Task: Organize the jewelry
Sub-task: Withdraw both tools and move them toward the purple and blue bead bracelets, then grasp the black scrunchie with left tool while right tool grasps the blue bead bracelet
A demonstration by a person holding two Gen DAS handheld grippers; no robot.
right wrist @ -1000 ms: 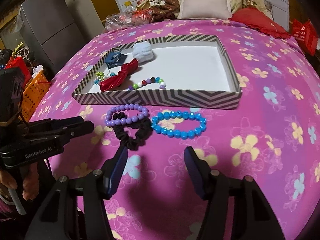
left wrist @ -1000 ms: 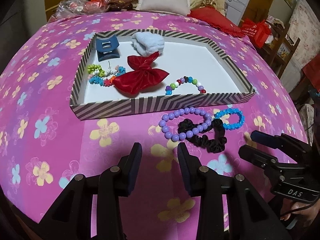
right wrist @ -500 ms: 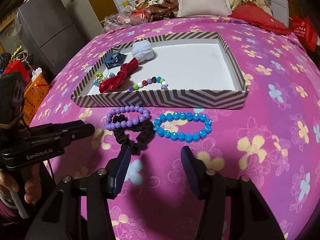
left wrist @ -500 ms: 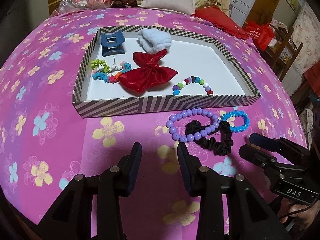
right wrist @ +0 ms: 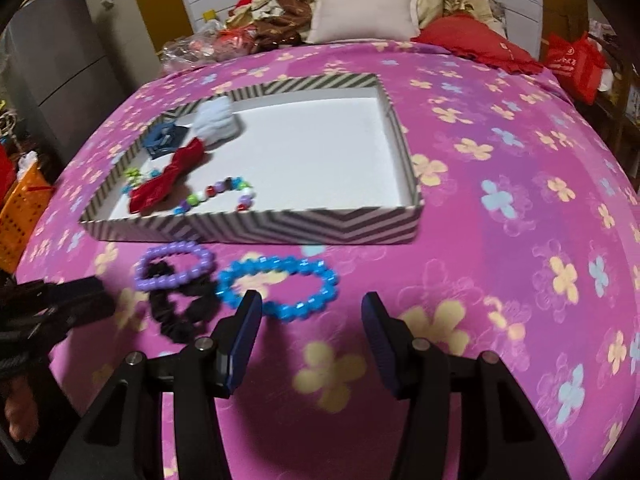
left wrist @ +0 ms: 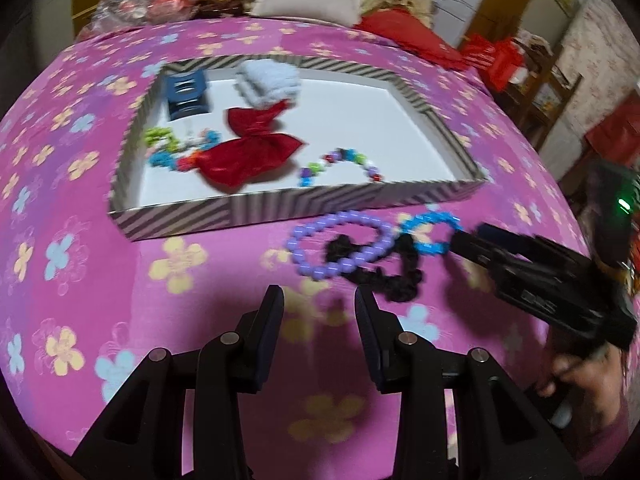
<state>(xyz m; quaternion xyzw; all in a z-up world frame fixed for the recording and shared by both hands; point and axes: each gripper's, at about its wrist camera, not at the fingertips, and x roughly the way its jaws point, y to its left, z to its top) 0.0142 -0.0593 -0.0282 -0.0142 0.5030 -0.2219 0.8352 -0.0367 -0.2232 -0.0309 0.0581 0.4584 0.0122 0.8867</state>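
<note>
A striped shallow box [left wrist: 180, 216] [right wrist: 320, 226] lies on the pink flowered bedspread. It holds a red bow [left wrist: 248, 152], a blue claw clip [left wrist: 186, 94], a white scrunchie [left wrist: 268, 80] and two multicolour bead strands [right wrist: 218, 196]. In front of the box lie a purple bead bracelet [left wrist: 340, 244] [right wrist: 176, 266], a black scrunchie [left wrist: 384, 276] [right wrist: 176, 308] and a blue bead bracelet [right wrist: 280, 286] [left wrist: 430, 228]. My right gripper [right wrist: 310, 336] is open, just short of the blue bracelet. My left gripper [left wrist: 318, 328] is open and empty, short of the purple bracelet.
Pillows and clothes [right wrist: 360, 12] pile up at the far end of the bed. A red bag [right wrist: 572, 60] stands at the right, an orange basket [right wrist: 20, 208] and grey cabinet at the left. The box's right half is bare white floor.
My right gripper has moved forward to the blue bracelet, its tips now beside it in the left wrist view. My left gripper has shifted slightly; both stay open.
</note>
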